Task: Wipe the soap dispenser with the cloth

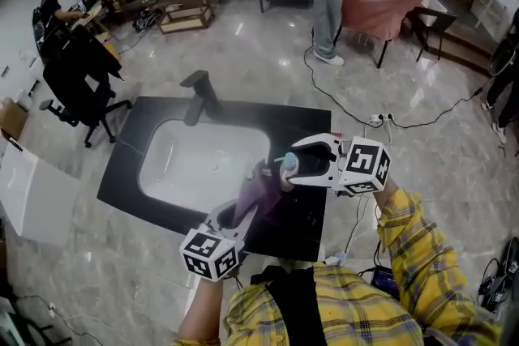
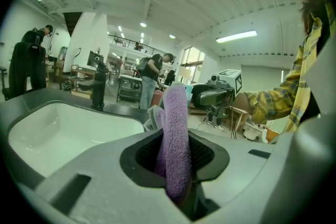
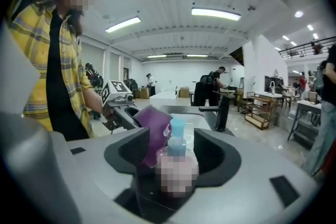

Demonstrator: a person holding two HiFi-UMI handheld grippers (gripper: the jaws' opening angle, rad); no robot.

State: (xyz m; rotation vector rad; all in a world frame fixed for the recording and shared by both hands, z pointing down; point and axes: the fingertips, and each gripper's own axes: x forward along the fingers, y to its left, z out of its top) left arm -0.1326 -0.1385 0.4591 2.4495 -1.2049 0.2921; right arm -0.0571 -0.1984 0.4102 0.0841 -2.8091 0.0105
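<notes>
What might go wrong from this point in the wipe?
1. The right gripper holds the dispenser by the sink; a hard rub might knock it loose.
2. The cloth in the left gripper is next to the pump; pushing there may squirt soap.

The fuzzy purple cloth (image 2: 176, 139) looks like soft terry, the soap dispenser (image 3: 177, 139) smooth plastic, the sink basin (image 1: 203, 162) glossy white.

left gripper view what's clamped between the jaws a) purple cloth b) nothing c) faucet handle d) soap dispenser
a, the purple cloth stands pinched between the jaws of the left gripper; the soap dispenser is in the right gripper.
</notes>
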